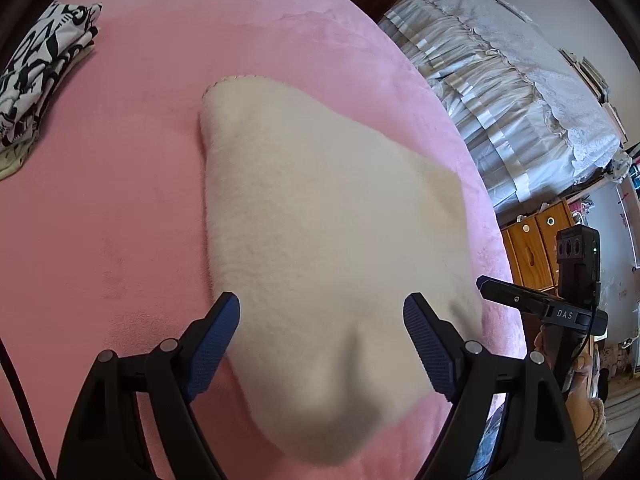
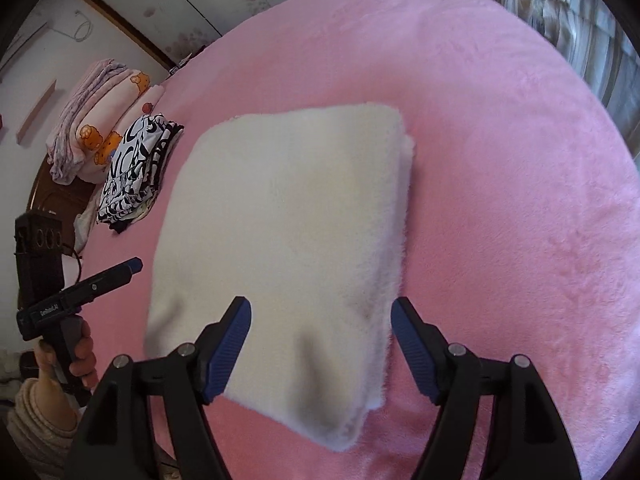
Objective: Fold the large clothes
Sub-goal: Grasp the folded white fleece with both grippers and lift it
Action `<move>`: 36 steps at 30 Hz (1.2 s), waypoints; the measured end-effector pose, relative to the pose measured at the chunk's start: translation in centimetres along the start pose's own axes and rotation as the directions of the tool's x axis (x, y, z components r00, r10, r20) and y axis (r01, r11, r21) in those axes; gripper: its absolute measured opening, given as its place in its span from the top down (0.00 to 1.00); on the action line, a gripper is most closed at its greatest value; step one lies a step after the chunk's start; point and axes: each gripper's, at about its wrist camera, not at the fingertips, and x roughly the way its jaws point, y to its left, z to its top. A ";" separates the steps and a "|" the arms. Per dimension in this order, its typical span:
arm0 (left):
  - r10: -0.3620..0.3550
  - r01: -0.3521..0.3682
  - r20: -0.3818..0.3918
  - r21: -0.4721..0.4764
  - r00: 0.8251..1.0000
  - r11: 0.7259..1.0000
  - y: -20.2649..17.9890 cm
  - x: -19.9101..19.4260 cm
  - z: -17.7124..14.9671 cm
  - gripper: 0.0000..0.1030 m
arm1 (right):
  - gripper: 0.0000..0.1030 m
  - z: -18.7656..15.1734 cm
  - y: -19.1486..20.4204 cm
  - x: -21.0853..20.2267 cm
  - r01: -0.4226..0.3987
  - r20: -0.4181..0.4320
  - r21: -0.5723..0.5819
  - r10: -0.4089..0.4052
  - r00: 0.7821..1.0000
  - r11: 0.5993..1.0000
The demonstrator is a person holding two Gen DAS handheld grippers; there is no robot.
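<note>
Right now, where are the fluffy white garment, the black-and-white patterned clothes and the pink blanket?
fluffy white garment (image 2: 288,216), right wrist view, middle of its top.
black-and-white patterned clothes (image 2: 136,168), right wrist view, top of stack.
pink blanket (image 1: 120,184), left wrist view, bare part.

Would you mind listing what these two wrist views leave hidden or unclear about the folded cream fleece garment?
- Left wrist view: near corner of the folded cream fleece garment is blurred, close to the lens.
- Right wrist view: its inner layers are hidden beneath the top layer, so the fold count is unknowable.
- Both views: garment type and any sleeves cannot be told.
</note>
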 end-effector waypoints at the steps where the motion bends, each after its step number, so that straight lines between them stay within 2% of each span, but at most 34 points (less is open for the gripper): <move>1: 0.001 -0.001 -0.005 -0.006 1.000 1.000 0.4 0.5 0.0 0.20 | 0.29 0.1 -0.6 0.8 -0.017 -0.017 0.014 0.018 1.000 1.000; 9: -0.001 0.001 -0.027 0.013 1.000 1.000 1.8 3.4 -0.3 0.17 | 0.29 0.3 -4.1 5.6 -0.161 -0.090 0.089 0.169 0.982 0.983; 13: -0.007 0.008 -0.044 0.018 0.999 1.000 2.4 4.4 -0.4 0.12 | 0.24 0.3 -4.7 6.8 -0.250 -0.079 0.107 0.259 0.963 0.962; 15: -0.015 0.016 -0.047 0.020 0.999 1.000 2.6 5.0 -0.4 0.10 | 0.19 0.5 -4.5 7.3 -0.269 -0.080 0.091 0.276 0.958 0.959; 19: -0.033 0.035 -0.057 0.021 0.998 0.999 2.7 6.1 -0.6 0.06 | 0.14 1.2 -3.4 8.4 -0.277 -0.069 0.044 0.279 0.958 0.960; 23: -0.087 0.085 -0.105 -0.029 0.991 0.996 3.3 7.8 -0.8 0.02 | 0.06 1.9 -2.6 9.6 -0.286 -0.066 0.037 0.288 0.955 0.957; 26: -0.095 0.092 -0.111 -0.034 0.989 0.995 3.1 8.8 -0.9 0.00 | 0.00 2.4 -1.5 10.2 -0.261 -0.087 0.012 0.261 0.961 0.965; 28: -0.084 0.082 -0.112 -0.021 0.990 0.996 2.9 8.9 -1.0 0.00 | 0.00 2.4 -1.2 10.3 -0.240 -0.101 -0.003 0.239 0.966 0.971; 36: -0.076 0.076 -0.126 -0.007 0.989 0.997 2.6 8.7 -0.8 0.00 | 0.00 2.4 -0.9 10.4 -0.234 -0.098 0.000 0.232 0.968 0.972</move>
